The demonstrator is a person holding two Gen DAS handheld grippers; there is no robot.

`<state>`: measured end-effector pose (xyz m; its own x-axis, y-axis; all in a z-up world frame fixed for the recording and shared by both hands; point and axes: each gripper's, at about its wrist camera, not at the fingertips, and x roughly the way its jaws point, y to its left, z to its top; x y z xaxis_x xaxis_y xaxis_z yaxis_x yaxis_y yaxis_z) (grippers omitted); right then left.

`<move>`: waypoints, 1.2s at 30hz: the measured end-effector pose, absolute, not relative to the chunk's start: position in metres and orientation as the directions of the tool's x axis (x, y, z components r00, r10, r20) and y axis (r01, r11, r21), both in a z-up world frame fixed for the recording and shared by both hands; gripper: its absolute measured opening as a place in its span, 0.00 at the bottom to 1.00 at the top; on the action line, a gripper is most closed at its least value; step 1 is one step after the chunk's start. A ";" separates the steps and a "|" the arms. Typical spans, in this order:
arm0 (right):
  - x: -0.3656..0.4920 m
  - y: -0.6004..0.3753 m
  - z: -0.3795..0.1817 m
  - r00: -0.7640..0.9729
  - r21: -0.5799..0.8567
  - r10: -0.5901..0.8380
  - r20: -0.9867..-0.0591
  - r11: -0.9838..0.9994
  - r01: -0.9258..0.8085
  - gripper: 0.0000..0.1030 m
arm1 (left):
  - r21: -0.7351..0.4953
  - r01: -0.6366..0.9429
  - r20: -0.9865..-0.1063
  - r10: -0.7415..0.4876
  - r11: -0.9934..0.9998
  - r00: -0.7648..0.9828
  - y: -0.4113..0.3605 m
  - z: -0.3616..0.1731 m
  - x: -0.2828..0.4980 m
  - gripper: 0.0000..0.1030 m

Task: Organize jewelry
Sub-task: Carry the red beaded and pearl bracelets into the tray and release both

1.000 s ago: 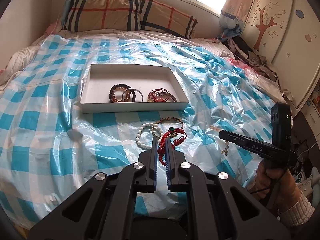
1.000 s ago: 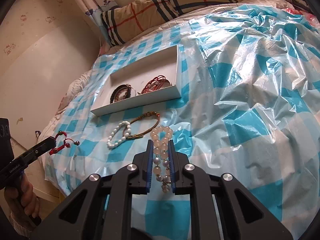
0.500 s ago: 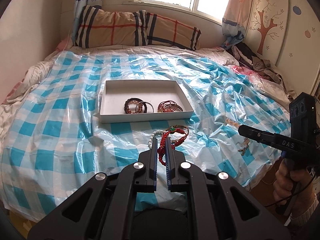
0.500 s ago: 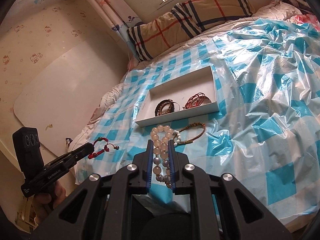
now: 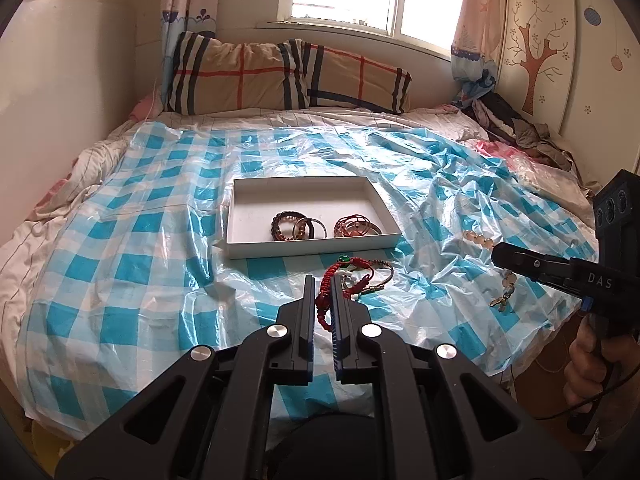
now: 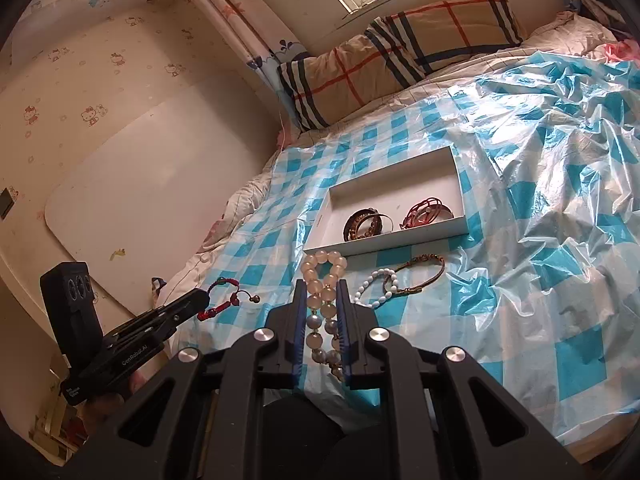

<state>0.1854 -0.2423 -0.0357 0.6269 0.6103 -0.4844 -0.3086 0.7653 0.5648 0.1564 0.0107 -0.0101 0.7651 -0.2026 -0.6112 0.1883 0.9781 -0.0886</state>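
Left tool (image 5: 322, 280) pinching red cord bracelet (image 5: 326, 292), right tool (image 6: 321, 286) pinching bead bracelet (image 6: 322, 280), both short of white tray's near rim (image 5: 312, 249).

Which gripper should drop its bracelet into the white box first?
Probably left. The left gripper, shut on the red cord bracelet, faces the white box head-on; the right gripper sits off to one side.

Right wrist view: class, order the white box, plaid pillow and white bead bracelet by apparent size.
1. plaid pillow
2. white box, slightly smaller, though nearer the camera
3. white bead bracelet, by far the smallest
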 end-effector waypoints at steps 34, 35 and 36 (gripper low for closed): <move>0.303 -0.223 -0.071 0.643 0.507 0.567 -0.515 0.806 -0.305 0.15 | -0.136 0.183 -0.650 -0.227 0.974 0.725 0.004 -0.059 0.289 0.06; 0.309 -0.222 -0.073 0.645 0.504 0.564 -0.515 0.808 -0.304 0.15 | -0.137 0.183 -0.650 -0.228 0.973 0.725 0.002 -0.061 0.296 0.06; 0.316 -0.221 -0.075 0.647 0.502 0.562 -0.516 0.810 -0.303 0.15 | -0.138 0.184 -0.651 -0.229 0.973 0.724 0.001 -0.063 0.302 0.06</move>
<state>0.3157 -0.2213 -0.0749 0.6469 0.5617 -0.5158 -0.3034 0.8101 0.5017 0.3020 0.0011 -0.0629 0.7242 -0.2288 -0.6506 0.1840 0.9733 -0.1375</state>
